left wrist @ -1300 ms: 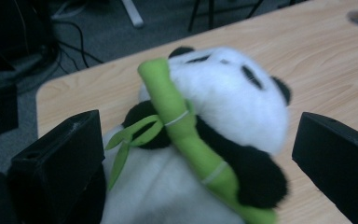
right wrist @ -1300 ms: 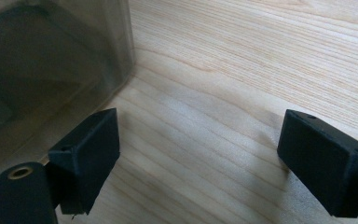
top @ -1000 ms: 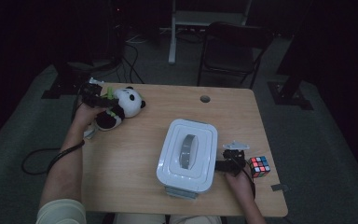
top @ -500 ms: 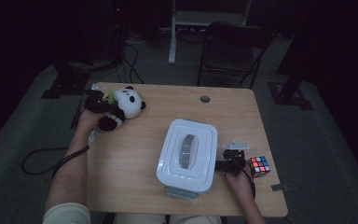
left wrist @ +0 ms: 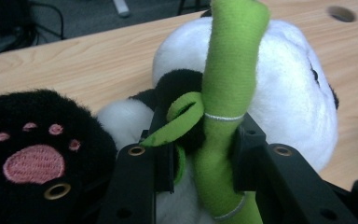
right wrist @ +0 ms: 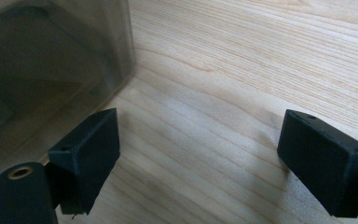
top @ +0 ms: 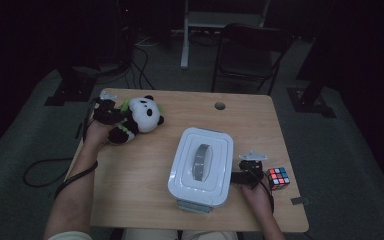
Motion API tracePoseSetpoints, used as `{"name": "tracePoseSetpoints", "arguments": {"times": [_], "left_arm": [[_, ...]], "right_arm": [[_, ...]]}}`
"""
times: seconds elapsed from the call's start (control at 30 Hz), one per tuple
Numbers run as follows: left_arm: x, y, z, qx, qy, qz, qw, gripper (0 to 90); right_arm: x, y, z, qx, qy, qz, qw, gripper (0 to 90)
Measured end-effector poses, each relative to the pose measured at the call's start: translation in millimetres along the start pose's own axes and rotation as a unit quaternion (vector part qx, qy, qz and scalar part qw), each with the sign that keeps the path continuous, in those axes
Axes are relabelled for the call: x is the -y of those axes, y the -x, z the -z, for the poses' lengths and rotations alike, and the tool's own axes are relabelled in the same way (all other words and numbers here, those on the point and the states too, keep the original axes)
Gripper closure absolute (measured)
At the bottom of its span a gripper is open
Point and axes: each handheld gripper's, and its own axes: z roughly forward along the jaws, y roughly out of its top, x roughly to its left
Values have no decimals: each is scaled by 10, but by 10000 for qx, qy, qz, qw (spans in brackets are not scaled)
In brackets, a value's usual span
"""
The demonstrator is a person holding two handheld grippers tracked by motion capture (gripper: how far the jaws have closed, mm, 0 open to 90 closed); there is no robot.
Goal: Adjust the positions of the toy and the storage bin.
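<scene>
Left gripper just closing, clamped on plush panda's green bamboo stalk; right gripper gaping beside lidded box; carrying still ahead.

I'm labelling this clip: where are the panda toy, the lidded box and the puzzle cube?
panda toy [top: 144,114], high view, white head.
lidded box [top: 200,166], high view, grey handle on its lid.
puzzle cube [top: 278,178], high view, coloured top face.

A dim lab or office room: wooden desk with cable hole, floor cables, folding chair.
</scene>
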Motion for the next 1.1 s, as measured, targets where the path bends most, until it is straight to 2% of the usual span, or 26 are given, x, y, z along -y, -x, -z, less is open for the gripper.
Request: {"name": "tracePoseSetpoints", "arguments": {"times": [0.07, 0.13, 0.17, 0.23, 0.33, 0.4, 0.43, 0.47, 0.53, 0.63, 0.77, 1.0, 1.03, 1.07, 1.1], "left_arm": [[-3, 122, 94, 146, 8, -58, 9999, 687], [1, 158, 121, 190, 25, -71, 9998, 687], [14, 238, 159, 331, 33, -167, 9993, 686], [27, 322, 196, 478, 39, -345, 9983, 687], [26, 391, 236, 583, 33, -374, 9976, 686], [26, 509, 309, 683, 86, -518, 9963, 685], [26, 509, 309, 683, 86, -518, 9963, 684], [37, 579, 345, 757, 56, -621, 9952, 684], [64, 634, 357, 821, 35, -697, 9942, 683], [94, 657, 350, 896, -5, -735, 9933, 682], [154, 715, 259, 1117, -153, -778, 9906, 681], [204, 745, 65, 1119, -438, -754, 9899, 677], [221, 739, 34, 1086, -471, -712, 9904, 677], [240, 698, 20, 1155, -435, -550, 9908, 676], [248, 690, 20, 1158, -423, -574, 9907, 676]], "right_arm": [[0, 0, 0, 0, -1, -1, 10000, 126], [0, 0, 0, 0, -1, 0, 10000, 126], [0, 0, 0, 0, 0, 0, 10000, 126], [0, 0, 0, 0, 0, -1, 10000, 126], [0, 0, 0, 0, 0, -1, 10000, 126], [0, 0, 0, 0, 0, -2, 10000, 126], [0, 0, 0, 0, 0, -2, 10000, 126], [0, 0, 0, -1, 0, -1, 10000, 126], [0, 0, 0, 0, -1, 0, 10000, 127], [0, 0, 0, 0, 0, 0, 10000, 127], [0, 0, 0, 0, -1, -2, 10000, 127], [0, 0, 0, 0, 0, -1, 10000, 127], [0, 0, 0, 0, 0, 0, 10000, 127], [0, 0, 1, -1, -1, 0, 10000, 127], [0, 0, 0, 0, 1, 0, 10000, 127]]}}
